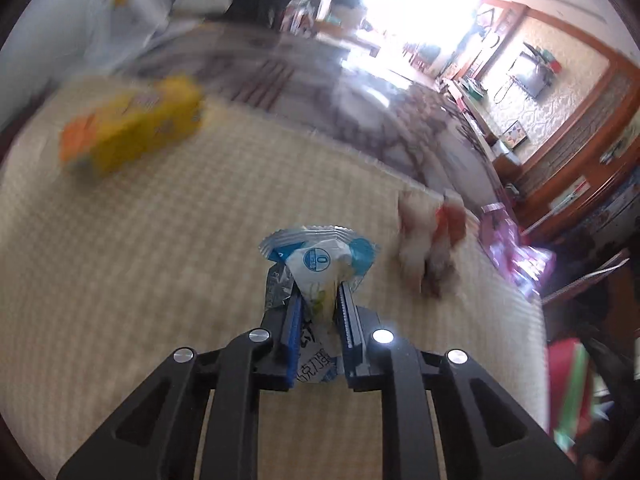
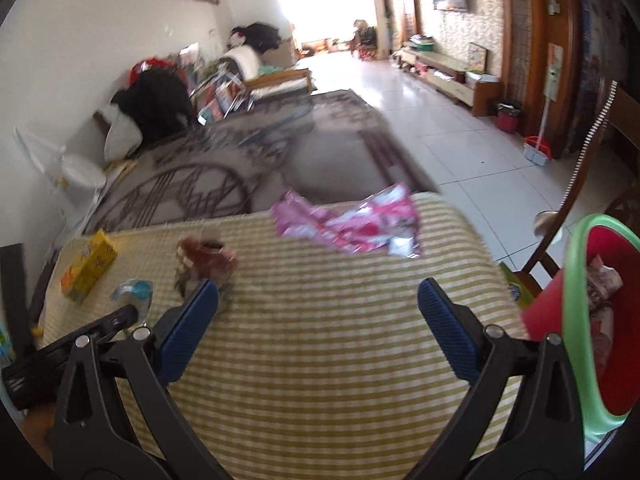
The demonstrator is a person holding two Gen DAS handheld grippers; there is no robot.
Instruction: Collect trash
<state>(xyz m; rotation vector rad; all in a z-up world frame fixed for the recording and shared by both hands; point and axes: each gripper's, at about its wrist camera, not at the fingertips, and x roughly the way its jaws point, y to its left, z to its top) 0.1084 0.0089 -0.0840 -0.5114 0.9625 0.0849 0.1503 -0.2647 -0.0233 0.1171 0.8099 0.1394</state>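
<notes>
A left gripper (image 1: 318, 300) pinches a crumpled blue-and-white foil snack wrapper (image 1: 320, 258) between its blue ribbed pads, the packet's neck squeezed flat and its printed end fanning out past the fingertips, a hold that looks firm enough to carry it. The right gripper (image 2: 318, 300) hovers with its fingers spread wide and nothing between them, aimed toward 12 o'clock, where a crinkled pink-and-silver foil wrapper (image 2: 352, 224) lies at the far edge of the yellow-and-cream striped woven mat (image 2: 320, 360). A brown-and-red crumpled wrapper (image 2: 206, 262) sits at 10 o'clock, a yellow-and-orange cardboard carton (image 2: 90, 266) beyond it. The red plastic bin with a pale green rim (image 2: 580, 320) waits at 3 o'clock, off the mat's edge, apparently placed within reach for drop-offs
</notes>
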